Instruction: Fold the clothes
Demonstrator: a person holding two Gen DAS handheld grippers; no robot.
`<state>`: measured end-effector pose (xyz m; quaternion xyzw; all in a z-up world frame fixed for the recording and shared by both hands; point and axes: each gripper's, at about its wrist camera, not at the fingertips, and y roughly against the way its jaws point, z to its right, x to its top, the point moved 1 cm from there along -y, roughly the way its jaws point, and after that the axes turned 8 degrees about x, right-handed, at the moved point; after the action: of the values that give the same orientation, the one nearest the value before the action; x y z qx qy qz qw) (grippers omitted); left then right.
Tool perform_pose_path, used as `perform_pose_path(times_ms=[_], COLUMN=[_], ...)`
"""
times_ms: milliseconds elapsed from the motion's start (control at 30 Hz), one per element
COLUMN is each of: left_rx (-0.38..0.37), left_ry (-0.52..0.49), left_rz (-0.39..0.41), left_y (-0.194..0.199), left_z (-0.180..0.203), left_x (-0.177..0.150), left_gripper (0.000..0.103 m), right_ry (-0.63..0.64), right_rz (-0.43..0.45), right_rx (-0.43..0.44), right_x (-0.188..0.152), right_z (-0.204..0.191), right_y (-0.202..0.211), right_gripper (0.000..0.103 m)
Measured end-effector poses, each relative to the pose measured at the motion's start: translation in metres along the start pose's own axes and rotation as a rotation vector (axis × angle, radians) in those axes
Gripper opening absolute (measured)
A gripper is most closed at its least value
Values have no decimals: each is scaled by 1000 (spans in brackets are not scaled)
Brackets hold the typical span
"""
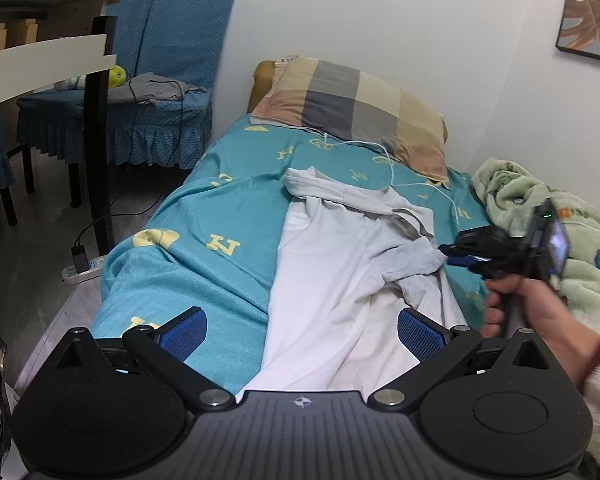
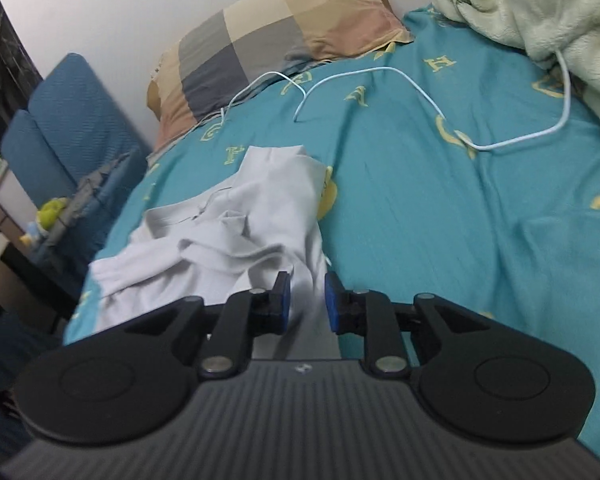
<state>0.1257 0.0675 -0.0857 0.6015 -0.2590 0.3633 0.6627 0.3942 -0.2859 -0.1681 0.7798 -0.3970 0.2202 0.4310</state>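
1 white shirt (image 1: 340,264) lies rumpled, unfolded on the bed (image 1: 204,216); the right gripper (image 2: 307,300) pinches its edge, the left gripper (image 1: 300,332) gapes wide.

On the bed (image 1: 220,216) lay one white shirt (image 1: 340,264), one checked pillow (image 1: 352,108), one green blanket (image 1: 540,200) and one white cable (image 2: 420,92). Two grippers showed, left (image 1: 302,334) and right (image 2: 307,302). Beside the bed stood two blue chairs (image 1: 172,80).
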Motion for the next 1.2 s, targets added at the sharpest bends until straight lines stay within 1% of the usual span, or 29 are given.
perform_pose_path(times_ms=[133,267,367,467,533,600,633,667,700,833,867,900,933,967,1000,1100,1200], left_rx=[-5,-21,-33,-54,-73,-79,-76,-67,-58,-25,-23,-21,-19,-13,-6,6,20], left_ry=[-28,-43,-76,-118,-123,-126,-130,-137,-144,-168,-174,-178,-183,-186,-190,-205,-258], left_rz=[7,6,1,-6,-2,14,23,30,33,32,27,20,10,-8,-26,-81,-147], left_y=[5,14,20,30,41,52,58,62,65,73,74,74,74,73,72,69,62], left_z=[4,9,17,27,31,34,35,37,38,39,39,39,39,37,36,30,20], left_x=[-2,-6,-11,-19,-23,-27,-29,-31,-33,-35,-34,-33,-32,-30,-28,-21,-16], left_gripper=[102,102,102,101,101,101,101,101,101,101,101,101,101,101,101,101,101], right_ry=[52,155,195,231,254,275,286,290,292,271,268,267,265,273,281,261,237], right_rz=[-6,-29,-23,6,35,61,74,90,108,134,132,129,125,122,115,105,97], right_rx=[74,107,147,167,163,157,154,156,162,220,226,228,229,224,213,221,234], right_x=[-15,-38,-57,-76,-88,-100,-105,-111,-117,-129,-132,-134,-137,-139,-141,-140,-139], right_z=[-24,-56,-78,-96,-102,-103,-104,-103,-101,-90,-86,-83,-80,-77,-75,-70,-66], right_y=[60,131,187,242,272,297,309,319,327,335,334,333,331,329,327,326,325], right_gripper=[23,23,23,23,24,38,51,61,64,64,67,73,83,87,87,87,87])
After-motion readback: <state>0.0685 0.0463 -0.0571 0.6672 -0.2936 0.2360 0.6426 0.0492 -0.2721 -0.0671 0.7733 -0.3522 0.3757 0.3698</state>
